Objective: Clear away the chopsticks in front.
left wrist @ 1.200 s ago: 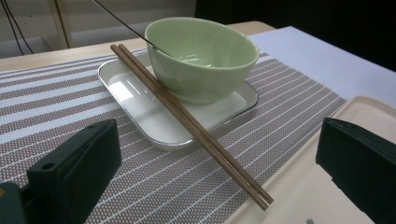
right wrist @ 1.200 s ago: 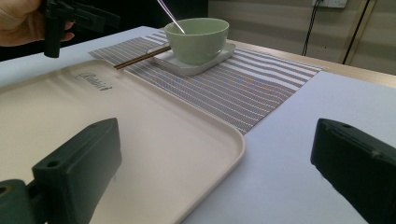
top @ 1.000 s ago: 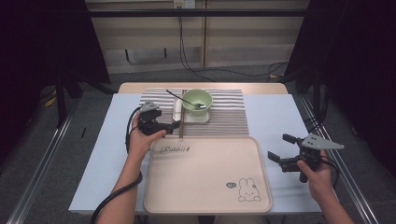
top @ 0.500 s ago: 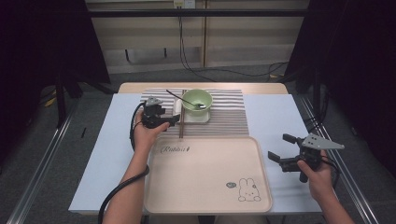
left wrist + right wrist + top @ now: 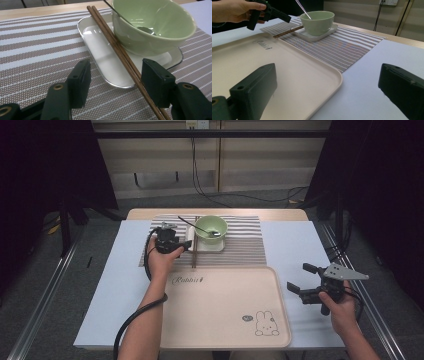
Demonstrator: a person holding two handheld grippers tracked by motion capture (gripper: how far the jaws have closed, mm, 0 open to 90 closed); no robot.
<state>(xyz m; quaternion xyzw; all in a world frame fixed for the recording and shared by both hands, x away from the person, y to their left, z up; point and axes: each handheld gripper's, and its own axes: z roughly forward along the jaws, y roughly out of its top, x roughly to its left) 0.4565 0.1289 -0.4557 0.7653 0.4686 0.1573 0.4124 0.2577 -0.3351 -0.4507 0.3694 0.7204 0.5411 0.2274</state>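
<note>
Your left hand-held gripper (image 5: 113,82) sits low over the striped placemat (image 5: 37,50), its jaws having just been closing, yet still released: the pair of brown chopsticks (image 5: 117,50) runs between them, close against the right jaw, and whether that pad already touches the wood you cannot tell. The chopsticks lie across the white dish (image 5: 105,60), beside the green bowl (image 5: 152,27) that holds a spoon (image 5: 145,30). Their near ends are cut off behind the jaw. Your right hand-held gripper (image 5: 305,281) hovers released, well apart, beside the beige tray (image 5: 225,310) on the desk (image 5: 295,245).
</note>
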